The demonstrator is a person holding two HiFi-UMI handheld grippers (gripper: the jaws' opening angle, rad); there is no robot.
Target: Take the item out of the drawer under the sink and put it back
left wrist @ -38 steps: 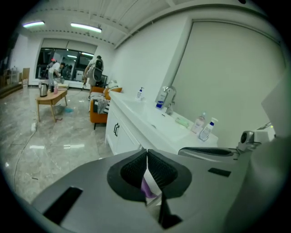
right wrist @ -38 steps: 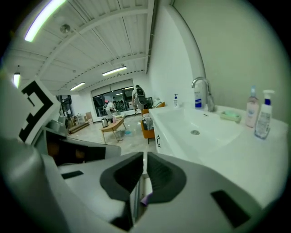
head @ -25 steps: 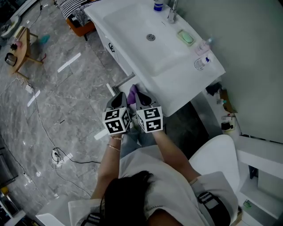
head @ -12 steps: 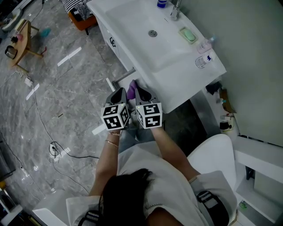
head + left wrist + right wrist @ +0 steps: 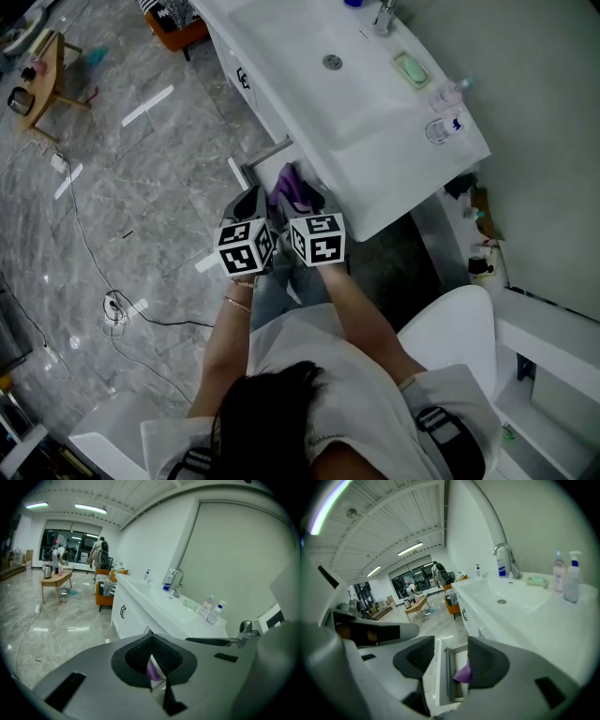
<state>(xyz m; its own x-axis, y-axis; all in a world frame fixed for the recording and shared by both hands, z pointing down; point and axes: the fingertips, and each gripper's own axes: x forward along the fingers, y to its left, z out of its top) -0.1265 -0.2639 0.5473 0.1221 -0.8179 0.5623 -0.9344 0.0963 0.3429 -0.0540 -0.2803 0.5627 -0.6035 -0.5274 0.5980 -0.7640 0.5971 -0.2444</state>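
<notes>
We hold a purple item [image 5: 152,671] over the open drawer [image 5: 439,686].
Our left gripper [image 5: 152,660] pinches it tight; our right gripper [image 5: 447,660] has just opened its jaws, and they stand apart beside it.

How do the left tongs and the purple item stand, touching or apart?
Touching. The left gripper view shows the left tongs shut on the purple item, a strip of it pinched between them.

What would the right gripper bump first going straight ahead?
Likely the purple item in the open drawer; depth is unclear. The right gripper's jaws have just been opening, the item showing between them.
</notes>
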